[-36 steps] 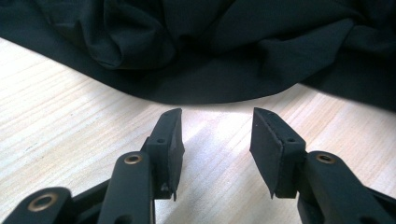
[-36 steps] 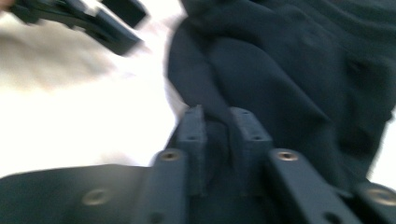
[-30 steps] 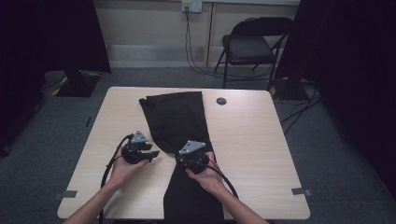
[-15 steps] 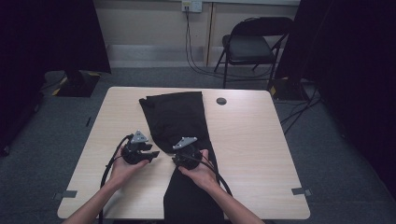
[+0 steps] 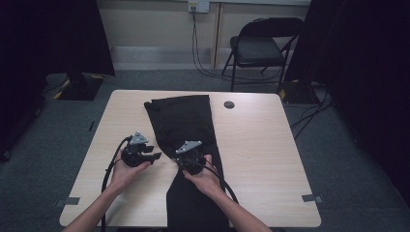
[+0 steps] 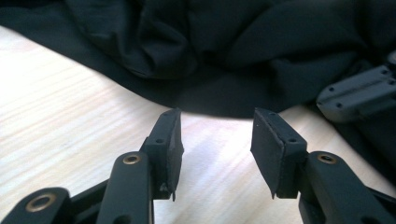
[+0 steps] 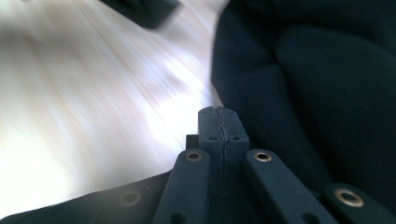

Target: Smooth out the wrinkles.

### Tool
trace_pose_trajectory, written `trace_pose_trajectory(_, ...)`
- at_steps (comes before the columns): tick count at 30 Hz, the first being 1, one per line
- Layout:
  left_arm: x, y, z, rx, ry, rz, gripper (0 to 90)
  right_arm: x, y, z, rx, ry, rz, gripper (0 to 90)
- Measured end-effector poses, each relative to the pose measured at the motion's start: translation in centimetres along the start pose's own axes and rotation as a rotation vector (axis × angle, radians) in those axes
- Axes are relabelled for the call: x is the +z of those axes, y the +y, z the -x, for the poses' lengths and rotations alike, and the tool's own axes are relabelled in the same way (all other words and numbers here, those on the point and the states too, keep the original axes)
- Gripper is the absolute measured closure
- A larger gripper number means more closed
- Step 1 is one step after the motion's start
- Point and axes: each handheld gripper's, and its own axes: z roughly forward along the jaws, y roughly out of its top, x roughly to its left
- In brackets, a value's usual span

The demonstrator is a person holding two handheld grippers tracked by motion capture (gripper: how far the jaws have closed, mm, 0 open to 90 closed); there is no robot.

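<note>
A long black garment (image 5: 186, 123) lies down the middle of the pale wooden table (image 5: 261, 145), bunched into folds near the grippers (image 6: 196, 42). My left gripper (image 5: 153, 152) rests over bare wood just left of the cloth's edge. Its jaws (image 6: 217, 135) stand open with nothing between them. My right gripper (image 5: 180, 162) sits on the cloth at its left edge, pointing towards the left gripper. Its jaws (image 7: 219, 116) have just been closing and now meet pad to pad, with no cloth showing between them. Part of the right gripper (image 6: 359, 93) shows at the right of the left gripper view.
A small dark round disc (image 5: 229, 104) sits on the table beyond the garment's top right. A folding chair (image 5: 263, 48) stands behind the table. Bare wood lies to both sides of the cloth. Cables trail from both grippers towards the front edge.
The right gripper has shifted a little left along the cloth's edge towards the left gripper. The left hand has kept still.
</note>
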Motion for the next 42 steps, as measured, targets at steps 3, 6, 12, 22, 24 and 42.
trace_pose_trajectory(3, -0.5, 0.0, -0.6, -0.02, 0.019, 0.016, 53.1, -0.4, 1.5, -0.2, 0.02, 0.041, 0.047, 88.9)
trace_pose_trajectory(6, -0.8, -0.2, -1.1, -0.04, 0.028, 0.019, 53.0, -0.3, 2.6, -0.2, 0.047, 0.083, 0.087, 88.5)
trace_pose_trajectory(12, -0.4, -1.4, -0.8, -0.009, -0.047, -0.069, 55.0, 0.9, 1.9, -1.1, 0.063, 0.125, 0.067, 73.1)
trace_pose_trajectory(22, 0.5, -1.4, 1.2, 0.028, -0.094, -0.098, 53.1, -1.0, -1.3, -2.2, -0.012, 0.096, -0.01, 71.1)
trace_pose_trajectory(24, 0.7, -1.3, 1.4, 0.027, -0.09, -0.095, 52.6, -1.5, -2.1, -2.1, -0.014, 0.073, 0.006, 70.5)
trace_pose_trajectory(42, 1.5, -1.4, 2.6, 0.094, -0.014, -0.127, 43.7, -4.3, -5.0, -2.0, -0.045, 0.104, -0.058, 61.7)
